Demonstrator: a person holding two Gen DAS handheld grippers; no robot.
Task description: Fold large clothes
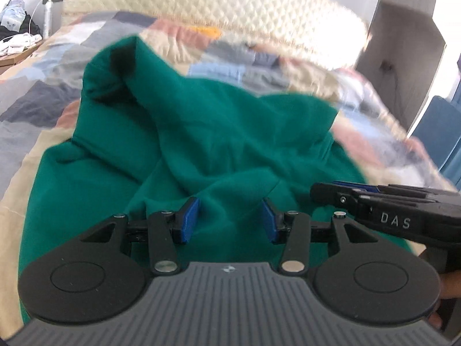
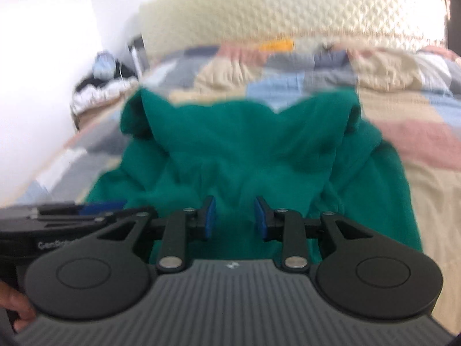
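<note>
Nearest us, our left gripper (image 1: 230, 216) and right gripper (image 2: 235, 216) hover side by side over the near edge of the green sweatshirt (image 1: 201, 144), both with fingers spread wide and holding nothing. The sweatshirt lies rumpled on the bed, its layers bunched into ridges. We judge the main risk is pinching only the top layer, or one ridge, so the cloth drags and twists instead of folding flat; the soft patchwork quilt (image 1: 37, 86) beneath could also get caught and lift with it. Beyond the sweatshirt rises a cream quilted headboard (image 1: 230, 5). Left of the headboard, a cluttered nightstand (image 1: 17, 49) carries a metal bottle (image 1: 47, 18).
</note>
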